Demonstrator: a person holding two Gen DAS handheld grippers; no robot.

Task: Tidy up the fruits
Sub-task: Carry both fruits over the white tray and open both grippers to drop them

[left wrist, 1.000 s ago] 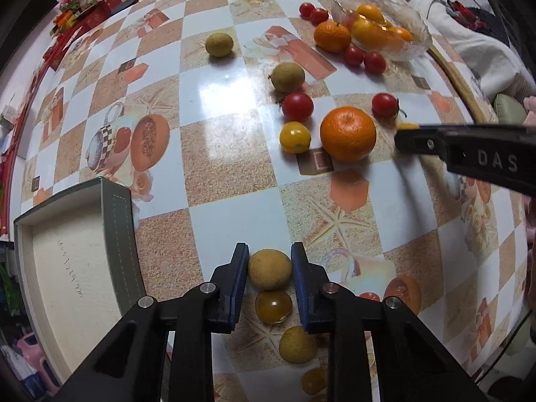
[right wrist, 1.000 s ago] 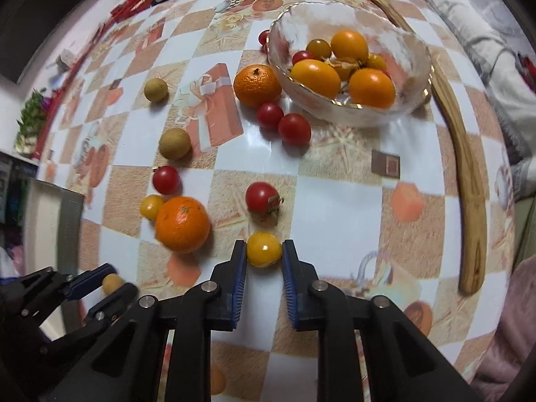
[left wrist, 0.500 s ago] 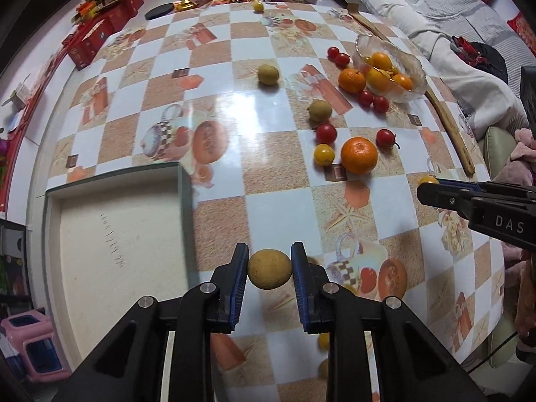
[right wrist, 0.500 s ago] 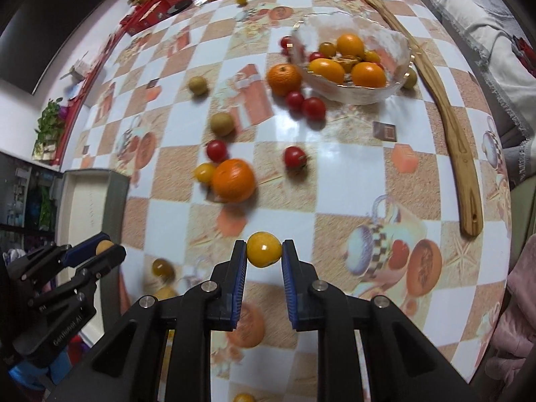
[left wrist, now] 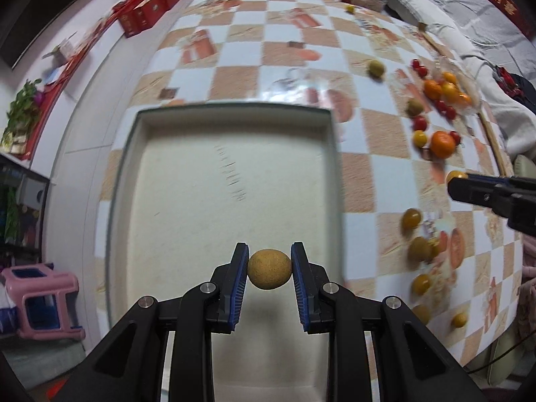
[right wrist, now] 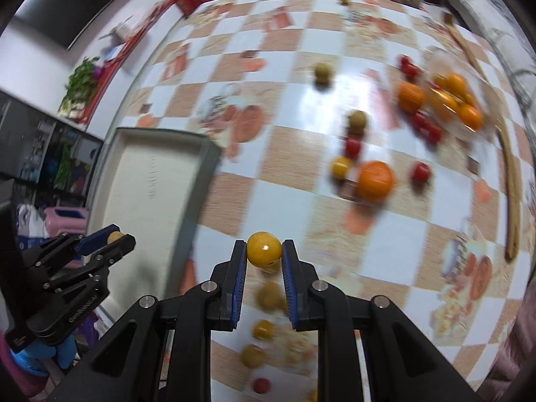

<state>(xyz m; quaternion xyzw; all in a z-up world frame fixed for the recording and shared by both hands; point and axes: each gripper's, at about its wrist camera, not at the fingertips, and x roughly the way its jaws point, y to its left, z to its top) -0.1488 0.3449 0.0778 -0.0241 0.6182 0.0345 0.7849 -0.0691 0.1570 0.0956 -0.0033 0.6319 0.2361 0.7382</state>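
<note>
Your left gripper (left wrist: 269, 269) jaws clamp a brown fruit (left wrist: 269, 269) over the empty tray (left wrist: 231, 114); right gripper (right wrist: 264, 254) jaws pinch a yellow tomato (right wrist: 264, 249). Fruit at two o'clock on the tabletop (right wrist: 284, 197) remains unsorted.

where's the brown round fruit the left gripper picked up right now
In the left wrist view the brown round fruit is clamped in the left gripper, held above the near part of the empty tray.

Rough tan longan (left wrist: 269, 269) was clamped between the left jaws, above the tray (left wrist: 231, 110). Glossy yellow tomato (right wrist: 264, 249) was clamped between the right jaws, over the table (right wrist: 284, 201). Orange (right wrist: 375, 181), red tomatoes (right wrist: 420, 171) and more longans (right wrist: 357, 120) lay scattered beyond.
</note>
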